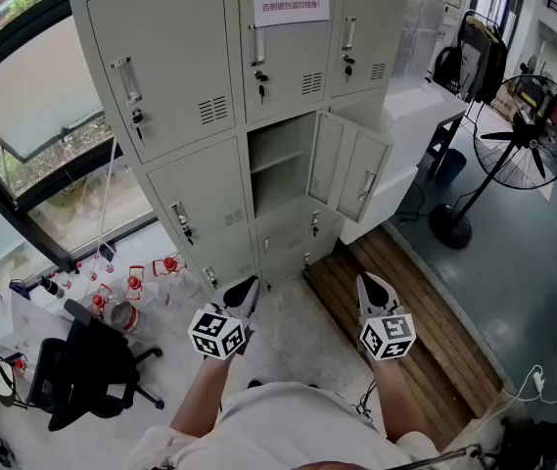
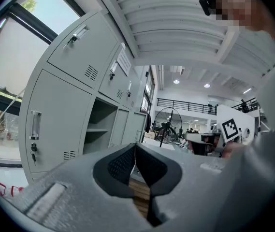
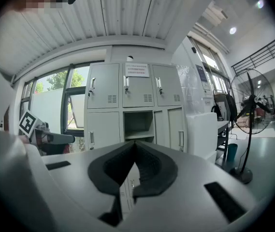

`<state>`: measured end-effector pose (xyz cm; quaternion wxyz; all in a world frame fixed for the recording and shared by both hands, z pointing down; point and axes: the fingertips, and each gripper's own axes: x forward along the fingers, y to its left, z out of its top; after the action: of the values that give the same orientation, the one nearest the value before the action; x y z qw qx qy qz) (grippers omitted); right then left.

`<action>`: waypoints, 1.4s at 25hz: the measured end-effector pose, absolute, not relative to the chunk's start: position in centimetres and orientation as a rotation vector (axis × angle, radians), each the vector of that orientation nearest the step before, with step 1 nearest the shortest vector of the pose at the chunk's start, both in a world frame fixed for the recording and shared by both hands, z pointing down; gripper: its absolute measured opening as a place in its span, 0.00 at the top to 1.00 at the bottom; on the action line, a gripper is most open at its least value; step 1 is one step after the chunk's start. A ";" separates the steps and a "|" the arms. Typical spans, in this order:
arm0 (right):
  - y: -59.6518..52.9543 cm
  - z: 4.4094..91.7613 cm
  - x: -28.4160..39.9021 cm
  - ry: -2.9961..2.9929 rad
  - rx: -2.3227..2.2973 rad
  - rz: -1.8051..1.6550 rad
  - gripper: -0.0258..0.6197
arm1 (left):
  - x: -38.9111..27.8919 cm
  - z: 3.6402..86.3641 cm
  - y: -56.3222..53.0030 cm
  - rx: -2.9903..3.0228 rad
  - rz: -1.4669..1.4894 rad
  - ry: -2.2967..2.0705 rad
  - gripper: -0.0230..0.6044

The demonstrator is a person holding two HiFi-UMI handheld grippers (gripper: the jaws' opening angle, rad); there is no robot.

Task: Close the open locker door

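Note:
A pale grey locker bank [image 1: 170,86] stands ahead. Its middle compartment [image 1: 280,164] is open, with a shelf inside. The open door [image 1: 348,169] swings out to the right, its handle [image 1: 367,184] near the free edge. The same open compartment [image 3: 139,124] and door [image 3: 177,129] show in the right gripper view, and the compartment [image 2: 98,129] in the left gripper view. My left gripper [image 1: 242,292] and right gripper [image 1: 373,288] are held low, well short of the lockers. Both are shut with nothing between the jaws.
A standing fan [image 1: 513,135] is at the right. A white cabinet [image 1: 410,125] sits beside the lockers. An office chair [image 1: 82,370] and red-capped bottles [image 1: 136,287] are at the left. Wooden boards [image 1: 405,311] lie on the floor below the open door.

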<state>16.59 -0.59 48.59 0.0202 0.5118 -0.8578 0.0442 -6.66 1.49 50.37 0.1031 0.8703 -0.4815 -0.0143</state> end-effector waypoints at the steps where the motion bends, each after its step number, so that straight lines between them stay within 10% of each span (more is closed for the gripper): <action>1: -0.6 48.5 16.6 -2.661 1.588 0.133 0.95 | -6.7 50.4 1.5 2.567 -0.042 -1.420 0.94; 35: 1.1 48.8 14.8 -2.651 1.663 0.184 0.87 | -8.4 51.3 2.5 2.565 -0.037 -1.362 0.94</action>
<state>14.83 1.07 48.75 0.0031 0.5305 -0.8456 0.0586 -8.42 2.49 51.27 0.1183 0.8770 -0.4656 -0.0127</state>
